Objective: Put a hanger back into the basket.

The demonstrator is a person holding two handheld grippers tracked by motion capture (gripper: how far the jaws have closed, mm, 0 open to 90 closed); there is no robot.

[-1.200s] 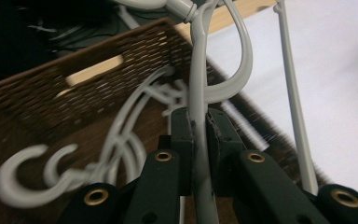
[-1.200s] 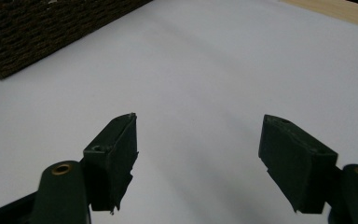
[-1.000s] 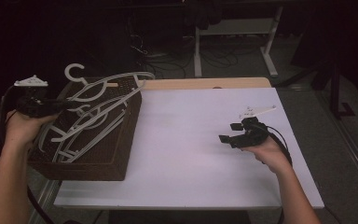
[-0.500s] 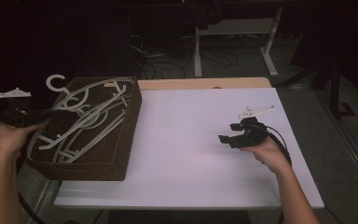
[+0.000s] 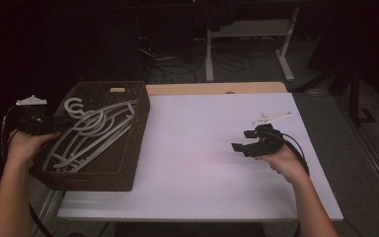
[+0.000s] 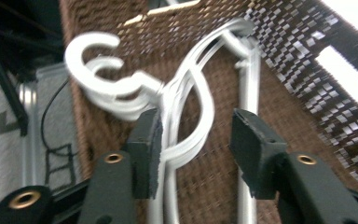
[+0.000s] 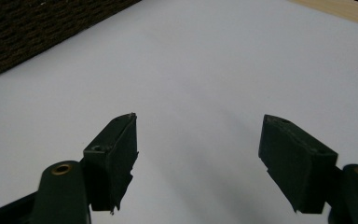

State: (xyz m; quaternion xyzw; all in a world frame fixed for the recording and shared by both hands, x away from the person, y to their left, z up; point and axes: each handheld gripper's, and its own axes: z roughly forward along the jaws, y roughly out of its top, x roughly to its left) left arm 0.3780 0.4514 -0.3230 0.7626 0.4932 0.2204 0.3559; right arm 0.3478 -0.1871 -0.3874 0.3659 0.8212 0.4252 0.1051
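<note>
Hangers [image 6: 186,116] between parted left hand-held gripper [image 6: 193,140] jaws, basket [image 5: 128,163] below

Left tool [image 6: 193,140] — jaws parted, right tool [image 7: 200,158] — jaws wide, arms apart

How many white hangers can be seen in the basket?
3 at least, judging by the hooks: the hangers lie stacked in the brown basket, between the open jaws of the left hand-held gripper. More may be hidden underneath.

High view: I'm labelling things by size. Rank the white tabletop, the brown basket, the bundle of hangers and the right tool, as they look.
1. White tabletop
2. Brown basket
3. Bundle of hangers
4. Right tool
</note>
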